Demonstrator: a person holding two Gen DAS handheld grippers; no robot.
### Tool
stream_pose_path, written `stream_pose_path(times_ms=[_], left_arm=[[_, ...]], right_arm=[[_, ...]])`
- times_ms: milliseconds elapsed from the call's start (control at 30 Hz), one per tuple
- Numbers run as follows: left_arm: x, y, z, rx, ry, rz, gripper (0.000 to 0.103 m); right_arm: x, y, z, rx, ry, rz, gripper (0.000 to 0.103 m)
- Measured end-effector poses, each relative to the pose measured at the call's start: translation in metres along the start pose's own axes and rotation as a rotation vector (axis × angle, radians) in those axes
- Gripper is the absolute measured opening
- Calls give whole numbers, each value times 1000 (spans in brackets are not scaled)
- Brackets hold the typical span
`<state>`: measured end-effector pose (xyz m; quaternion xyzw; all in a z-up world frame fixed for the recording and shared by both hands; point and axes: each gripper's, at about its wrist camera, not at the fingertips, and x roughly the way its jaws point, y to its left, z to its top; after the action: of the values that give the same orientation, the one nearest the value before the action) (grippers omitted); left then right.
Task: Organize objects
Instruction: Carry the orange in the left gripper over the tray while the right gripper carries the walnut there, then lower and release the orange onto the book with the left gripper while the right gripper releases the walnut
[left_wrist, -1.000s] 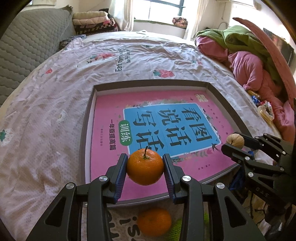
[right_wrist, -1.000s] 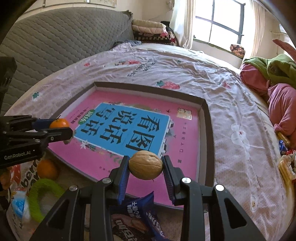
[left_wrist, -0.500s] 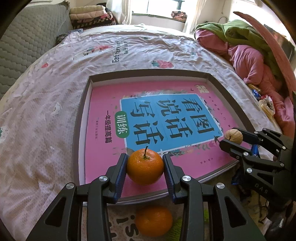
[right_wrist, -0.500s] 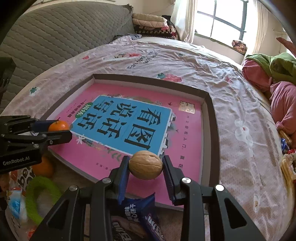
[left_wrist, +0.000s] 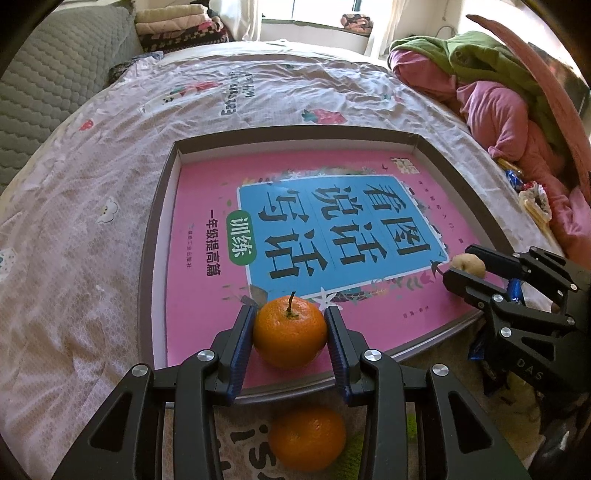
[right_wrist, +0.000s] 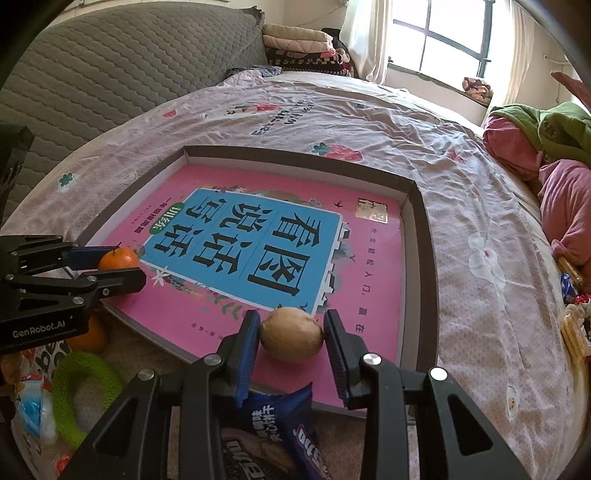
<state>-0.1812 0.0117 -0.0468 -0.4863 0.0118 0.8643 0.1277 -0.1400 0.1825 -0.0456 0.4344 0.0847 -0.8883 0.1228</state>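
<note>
My left gripper (left_wrist: 290, 334) is shut on an orange tangerine (left_wrist: 290, 332) with a short stem, low over the near edge of a shallow grey tray (left_wrist: 157, 229) lined with a pink and blue book cover. My right gripper (right_wrist: 291, 334) is shut on a tan walnut (right_wrist: 291, 334), low over the tray's near right part (right_wrist: 421, 236). The right gripper with the walnut (left_wrist: 469, 264) shows in the left wrist view. The left gripper with the tangerine (right_wrist: 118, 258) shows in the right wrist view.
A second tangerine (left_wrist: 306, 437) lies in front of the tray, next to a green ring (right_wrist: 86, 391). A dark blue snack packet (right_wrist: 273, 432) lies under my right gripper. Pink and green clothes (left_wrist: 491, 96) pile at the right. The tray sits on a patterned bedsheet (left_wrist: 74, 206).
Both grippers have moved forward and lower over the tray's near edge, each still holding its object. The tray looks closer and larger now.
</note>
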Motion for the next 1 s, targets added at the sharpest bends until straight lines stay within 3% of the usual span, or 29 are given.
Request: stream_pose_path(times_ms=[467, 1000], left_arm=[[-2, 3, 3, -9, -3, 12, 49], [-30, 2, 11, -15, -72, 26, 62]], right_arm=[[-1, -1, 0, 7, -3, 5, 36], [-18, -2, 6, 20, -58, 9, 38]])
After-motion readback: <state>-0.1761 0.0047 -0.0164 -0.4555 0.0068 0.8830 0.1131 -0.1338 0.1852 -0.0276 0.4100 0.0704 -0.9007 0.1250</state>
